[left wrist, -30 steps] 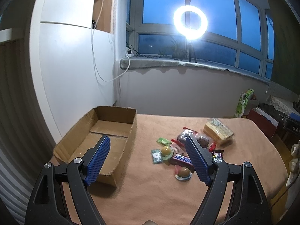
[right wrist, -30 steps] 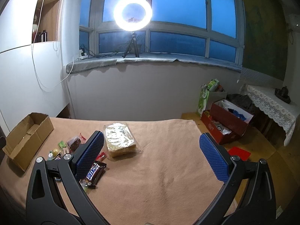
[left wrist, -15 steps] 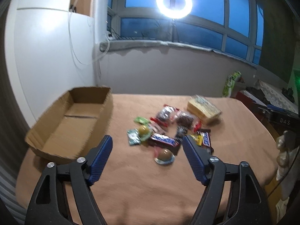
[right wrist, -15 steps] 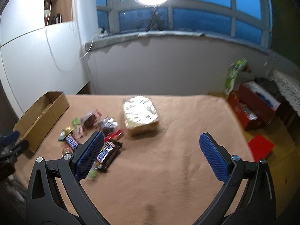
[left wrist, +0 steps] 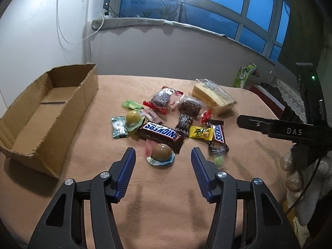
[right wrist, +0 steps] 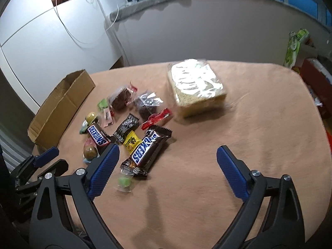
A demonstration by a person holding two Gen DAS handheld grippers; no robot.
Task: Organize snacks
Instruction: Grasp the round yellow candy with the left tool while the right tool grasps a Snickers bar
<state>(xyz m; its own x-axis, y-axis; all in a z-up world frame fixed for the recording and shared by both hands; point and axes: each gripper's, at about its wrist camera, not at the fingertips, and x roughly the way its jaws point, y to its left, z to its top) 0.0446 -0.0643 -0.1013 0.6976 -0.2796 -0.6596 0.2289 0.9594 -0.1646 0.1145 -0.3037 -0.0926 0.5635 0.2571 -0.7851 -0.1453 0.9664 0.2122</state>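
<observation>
My left gripper [left wrist: 162, 152] hovers low over the peach cloth, and its jaws are closing. A round brown candy in a blue cup [left wrist: 161, 153] lies between the tips, untouched by the pads. Behind it are a Snickers bar [left wrist: 160, 133], small sweets and a wafer pack [left wrist: 213, 99]. An empty cardboard box [left wrist: 47, 108] stands at the left. My right gripper [right wrist: 168, 152] is wide and closing slightly. A second Snickers bar [right wrist: 146, 151] lies near its left finger [right wrist: 103, 166], and nothing is gripped.
The peach-covered table [right wrist: 259, 124] ends close on the right, where a green bag [right wrist: 294, 45] and a red box [right wrist: 317, 87] sit on the floor. A gloved hand [left wrist: 305, 176] holds the right tool. A white cupboard [left wrist: 41, 31] backs the box.
Both grippers have tilted down and sunk toward the snack pile. The left jaws have narrowed around the round candy. The right jaws have narrowed only slightly.
</observation>
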